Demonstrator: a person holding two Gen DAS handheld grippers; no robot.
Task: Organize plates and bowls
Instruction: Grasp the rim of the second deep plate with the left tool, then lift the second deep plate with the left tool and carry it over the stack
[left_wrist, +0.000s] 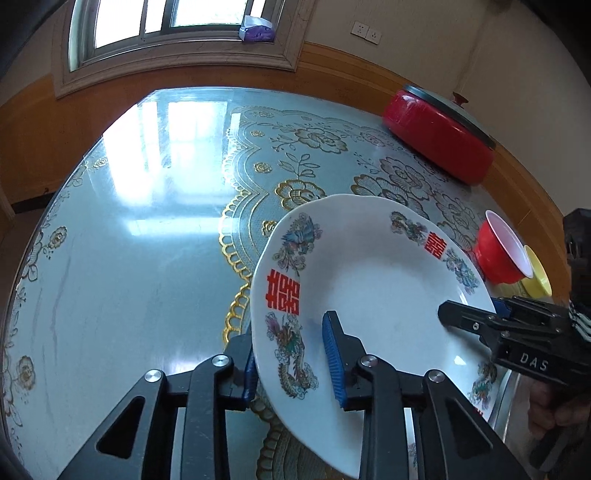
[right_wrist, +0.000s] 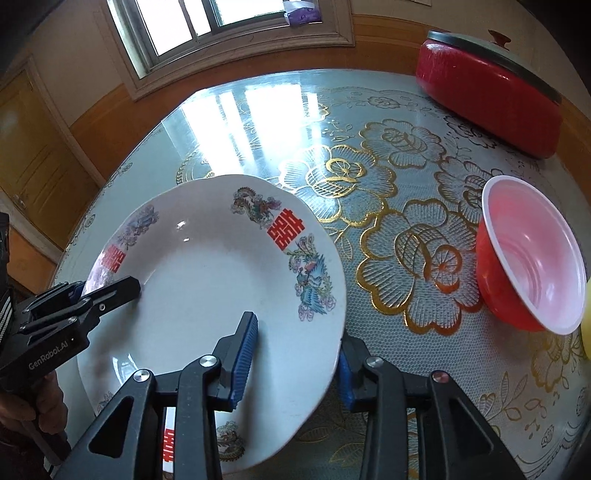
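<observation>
- Table (left_wrist: 122, 258): round, glossy pale-blue top, gold-edged lace floral mat across its right half; window glare at centre left of the left wrist view.
- Room: window (left_wrist: 162, 26) at top of frame, a purple packet (left_wrist: 256, 31) on its sill; amber wood panelling below; wall sockets (left_wrist: 365, 32) upper right.
- Red pot (left_wrist: 439, 142): lidded, upper right of the left view, at the table's far edge (contents hidden).
- Red bowl (right_wrist: 532, 254): white inside, tilted, empty, right edge of the right wrist view; a yellow bowl (left_wrist: 537, 273) nested just behind it.
- White plate (left_wrist: 373, 291): decorated with dragons, phoenixes and red characters, tipped up off the mat; a second plate (right_wrist: 168, 443) with the same red character shows beneath it.
- Left gripper (left_wrist: 293, 363): bottom centre of its own view, blue pads pinching the white plate's near-left rim, one above and one below.
- Right gripper (right_wrist: 293, 362): bottom centre of its own view, clamped likewise on the opposite rim.
</observation>
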